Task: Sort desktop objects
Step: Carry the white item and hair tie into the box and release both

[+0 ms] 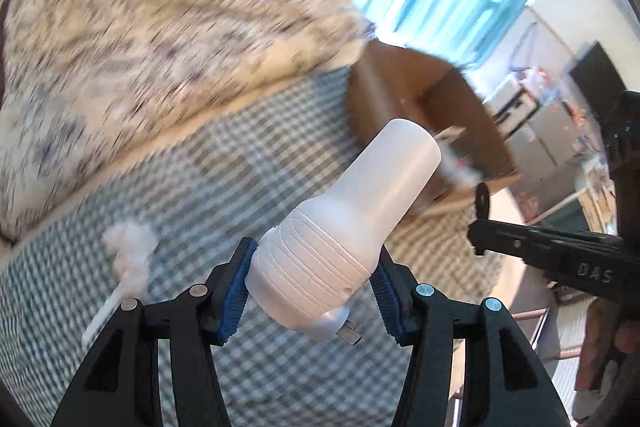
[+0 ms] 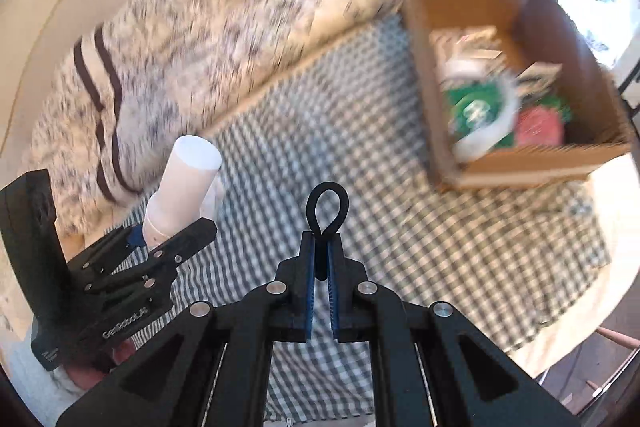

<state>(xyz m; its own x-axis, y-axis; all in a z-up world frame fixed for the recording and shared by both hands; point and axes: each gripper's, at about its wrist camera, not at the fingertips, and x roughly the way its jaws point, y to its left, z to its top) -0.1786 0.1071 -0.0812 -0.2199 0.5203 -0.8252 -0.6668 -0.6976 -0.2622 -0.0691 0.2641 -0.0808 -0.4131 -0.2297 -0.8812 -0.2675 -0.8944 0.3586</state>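
My left gripper is shut on a white bottle-shaped device, its blue pads pressing on the ribbed lower part. A small metal plug sticks out of the device's base. The device hangs above the green checked cloth. My right gripper is shut on a black hair tie, whose loop stands up above the fingertips. In the right wrist view the left gripper with the white device is at the lower left. In the left wrist view the right gripper with the hair tie is at the right.
An open cardboard box holding a green and white roll, a red thing and paper packets stands at the far right of the cloth. A patterned blanket lies beyond the cloth. A fluffy white tuft on a stick rests on the cloth.
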